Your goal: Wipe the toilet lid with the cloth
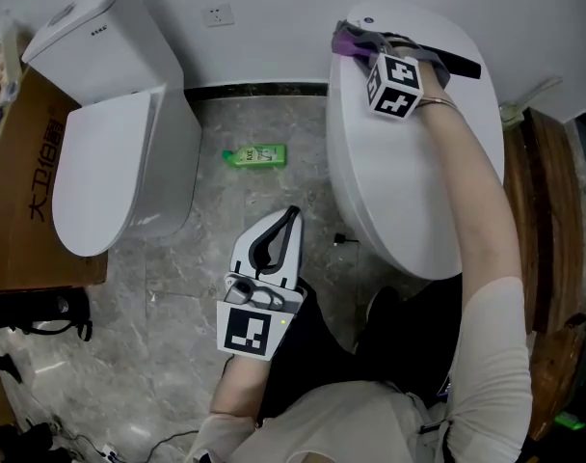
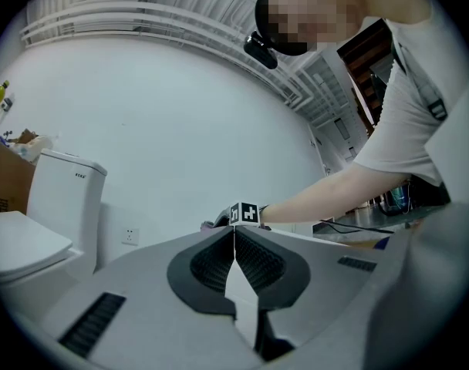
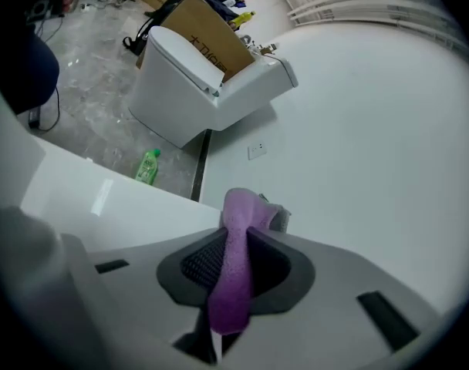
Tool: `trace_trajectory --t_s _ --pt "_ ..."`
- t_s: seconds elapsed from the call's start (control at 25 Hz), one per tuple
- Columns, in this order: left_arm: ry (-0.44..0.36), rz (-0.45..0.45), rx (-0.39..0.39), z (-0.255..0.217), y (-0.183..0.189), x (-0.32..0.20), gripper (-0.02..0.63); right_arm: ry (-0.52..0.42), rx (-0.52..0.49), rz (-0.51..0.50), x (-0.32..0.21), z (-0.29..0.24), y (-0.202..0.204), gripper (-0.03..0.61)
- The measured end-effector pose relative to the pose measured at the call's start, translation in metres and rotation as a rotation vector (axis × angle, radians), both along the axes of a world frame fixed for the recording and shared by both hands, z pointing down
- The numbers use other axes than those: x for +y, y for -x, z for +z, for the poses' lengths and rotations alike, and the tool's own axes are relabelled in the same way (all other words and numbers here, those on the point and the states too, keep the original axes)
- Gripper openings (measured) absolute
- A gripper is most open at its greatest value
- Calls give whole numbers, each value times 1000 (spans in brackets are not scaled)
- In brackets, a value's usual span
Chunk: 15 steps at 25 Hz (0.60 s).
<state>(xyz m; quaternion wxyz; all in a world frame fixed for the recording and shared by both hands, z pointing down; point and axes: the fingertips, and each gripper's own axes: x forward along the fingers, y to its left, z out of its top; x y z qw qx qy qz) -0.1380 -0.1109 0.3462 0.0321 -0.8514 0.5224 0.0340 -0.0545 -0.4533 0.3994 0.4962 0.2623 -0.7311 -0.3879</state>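
Note:
A white toilet lid (image 1: 399,172) lies closed in front of me on the right. My right gripper (image 1: 356,41) rests at the lid's far left end, shut on a purple cloth (image 1: 349,39). The right gripper view shows the cloth (image 3: 236,260) pinched between the jaws, with its free end bunched past the tips, and the lid (image 3: 103,199) below it. My left gripper (image 1: 291,212) hangs over the floor near my body, shut with nothing between its fingers. In the left gripper view its jaws (image 2: 234,230) meet at the tips, and the right gripper's marker cube (image 2: 244,214) shows beyond.
A second white toilet (image 1: 110,162) stands at the left against the wall beside a brown cardboard box (image 1: 23,181). A green bottle (image 1: 256,155) lies on the grey stone floor between the toilets. Dark wooden furniture (image 1: 548,258) stands at the right. A wall socket (image 1: 218,14) is on the back wall.

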Motion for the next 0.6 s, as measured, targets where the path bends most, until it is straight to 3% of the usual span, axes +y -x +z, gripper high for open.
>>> trace_trajectory --t_s 0.32,0.6 --pt "1 -24 5 -4 5 -5 15 194 23 -29 41 12 5 80" --pt "-22 -36 3 -16 8 -9 15 262 64 -74 91 23 8 80"
